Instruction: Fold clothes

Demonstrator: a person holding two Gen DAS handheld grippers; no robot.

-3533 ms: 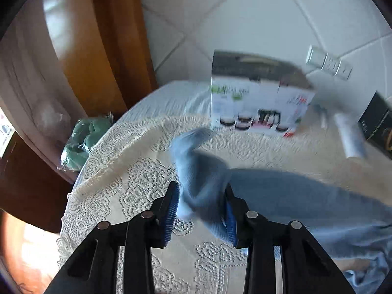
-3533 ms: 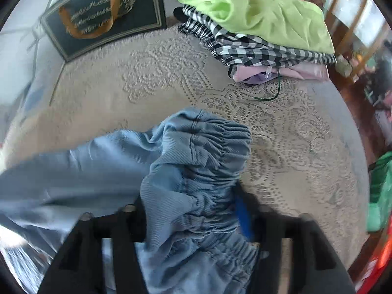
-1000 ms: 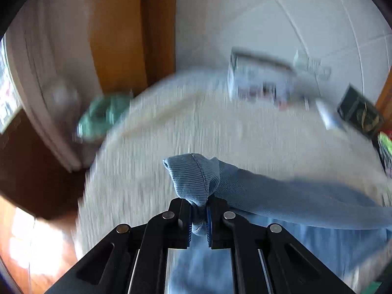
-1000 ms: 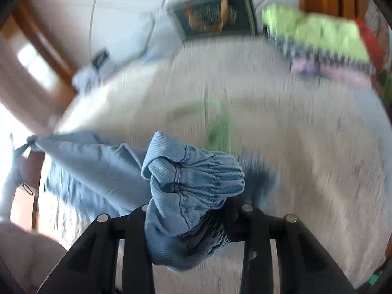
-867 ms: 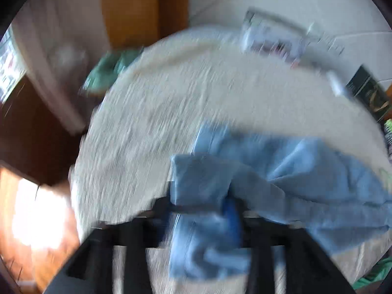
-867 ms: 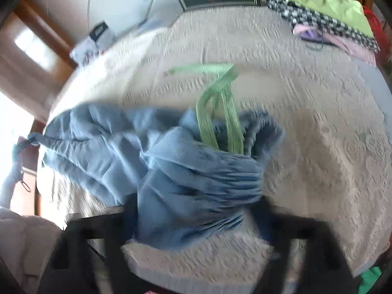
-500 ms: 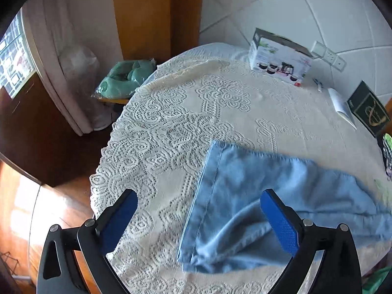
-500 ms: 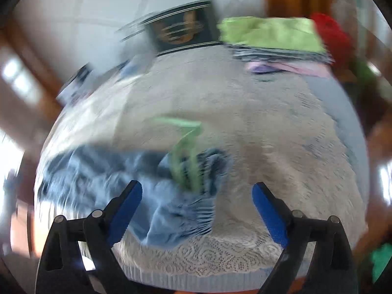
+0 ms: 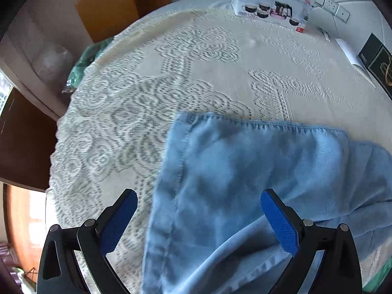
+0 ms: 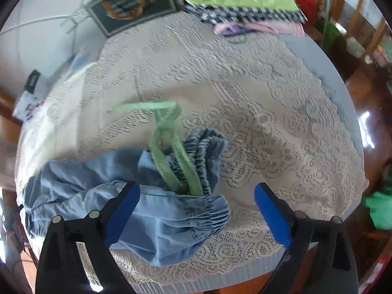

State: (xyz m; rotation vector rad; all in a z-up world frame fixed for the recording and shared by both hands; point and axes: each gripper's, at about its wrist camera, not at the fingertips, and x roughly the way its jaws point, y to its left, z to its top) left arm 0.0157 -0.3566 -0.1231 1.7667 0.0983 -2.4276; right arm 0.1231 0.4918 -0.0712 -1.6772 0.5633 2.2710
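Note:
Light blue trousers (image 9: pixel 245 183) lie flat on the lace tablecloth (image 9: pixel 147 98), one leg's hemmed end toward the table's left side. My left gripper (image 9: pixel 198 196) hangs open just above that leg end, its blue pads wide of the cloth on either side. In the right wrist view the elastic waistband (image 10: pixel 205 210) lies bunched near the table's front edge, with a green drawstring (image 10: pixel 169 147) looping out of it. My right gripper (image 10: pixel 196 188) is above the waistband, its jaws opening; the cloth lies below and between them, and the pads do not press on it.
A stack of folded clothes (image 10: pixel 245 2), lime green on top, sits at the far side beside a dark gift bag (image 10: pixel 132 2). A tea-set box (image 9: pixel 269 2) and a power strip (image 9: pixel 330 5) stand by the tiled wall. A green bundle (image 9: pixel 80 68) lies off the table's left edge.
Both grippers were shut on the trousers in the air; both have let go and opened wide, and the trousers now lie spread on the table. The left gripper has come down closer.

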